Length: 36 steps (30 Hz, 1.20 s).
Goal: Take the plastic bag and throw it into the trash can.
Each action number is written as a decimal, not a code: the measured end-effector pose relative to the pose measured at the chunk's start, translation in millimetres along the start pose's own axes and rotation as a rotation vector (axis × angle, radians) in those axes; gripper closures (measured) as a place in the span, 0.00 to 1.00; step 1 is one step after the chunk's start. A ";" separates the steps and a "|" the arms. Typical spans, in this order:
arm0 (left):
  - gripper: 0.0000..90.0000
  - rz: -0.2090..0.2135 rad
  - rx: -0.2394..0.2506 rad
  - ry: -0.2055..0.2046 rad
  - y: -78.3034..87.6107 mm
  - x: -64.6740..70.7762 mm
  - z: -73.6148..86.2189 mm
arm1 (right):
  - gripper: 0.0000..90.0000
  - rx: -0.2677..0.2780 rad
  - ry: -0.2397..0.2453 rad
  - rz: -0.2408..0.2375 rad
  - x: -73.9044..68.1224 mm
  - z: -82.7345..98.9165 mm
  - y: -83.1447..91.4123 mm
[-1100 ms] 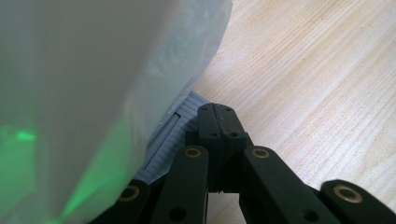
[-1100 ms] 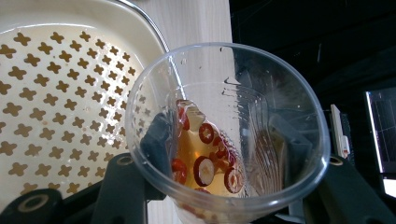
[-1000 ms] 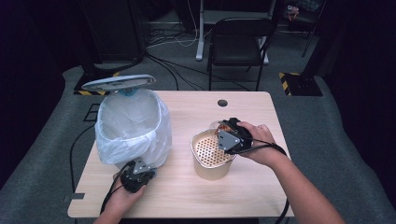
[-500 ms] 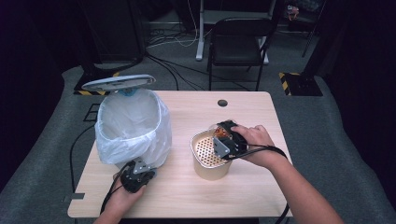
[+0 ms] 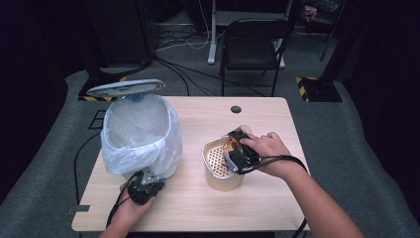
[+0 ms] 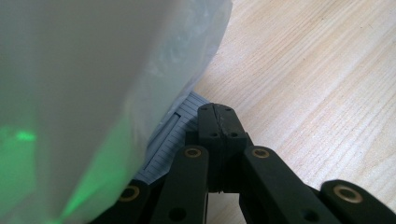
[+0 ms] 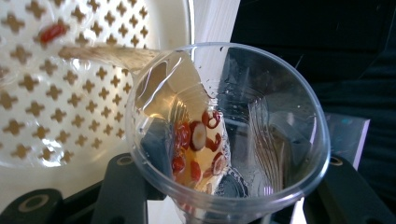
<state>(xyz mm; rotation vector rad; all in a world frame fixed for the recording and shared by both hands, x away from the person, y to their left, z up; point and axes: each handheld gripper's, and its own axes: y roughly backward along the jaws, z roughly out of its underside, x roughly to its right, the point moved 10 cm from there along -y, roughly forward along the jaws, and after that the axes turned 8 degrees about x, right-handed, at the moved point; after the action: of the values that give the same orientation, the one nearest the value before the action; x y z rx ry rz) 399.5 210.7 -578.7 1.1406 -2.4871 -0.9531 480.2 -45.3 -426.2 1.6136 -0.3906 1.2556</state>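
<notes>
My right gripper (image 5: 236,152) is shut on a clear plastic cup (image 7: 224,130), which is tipped over a beige pot (image 5: 222,182) fitted with a white perforated strainer (image 7: 70,70). A thin stream of pale liquid (image 7: 107,53) runs from the cup's lip onto the strainer. Red and white fruit pieces (image 7: 194,140) lie low in the cup. One red bit (image 7: 52,32) lies on the strainer. My left gripper (image 6: 215,112) is shut with nothing between its jaws. Its tip rests on the grey ribbed pedal (image 6: 173,135) at the foot of a bin (image 5: 141,134) lined with a white bag.
The bin's round lid (image 5: 125,88) stands raised behind it. The wooden table (image 5: 198,119) has a cable hole (image 5: 236,109) near its far edge. A black chair (image 5: 252,44) and floor cables stand beyond the table. My left gripper's cable (image 5: 116,208) trails off the front edge.
My right gripper has shifted a little to the left with the cup, further over the strainer. The left gripper has stayed put at the bin's foot.
</notes>
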 end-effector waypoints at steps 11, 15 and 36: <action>1.00 0.000 -0.002 -0.007 0.2 -0.6 0.0 | 0.55 0.001 0.140 0.027 -2.4 -8.9 0.4; 1.00 0.000 0.000 0.003 0.0 0.2 0.1 | 0.55 -0.025 0.215 0.027 -2.7 -8.2 0.9; 1.00 0.000 -0.001 -0.009 0.2 -0.7 0.0 | 0.55 -0.124 0.531 0.130 -0.1 -10.0 5.1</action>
<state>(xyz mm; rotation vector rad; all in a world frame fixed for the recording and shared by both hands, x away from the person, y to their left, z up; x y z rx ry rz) 399.9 211.3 -578.6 1.1381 -2.4937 -0.9622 471.1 -39.1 -424.2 1.1075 -0.2329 1.6623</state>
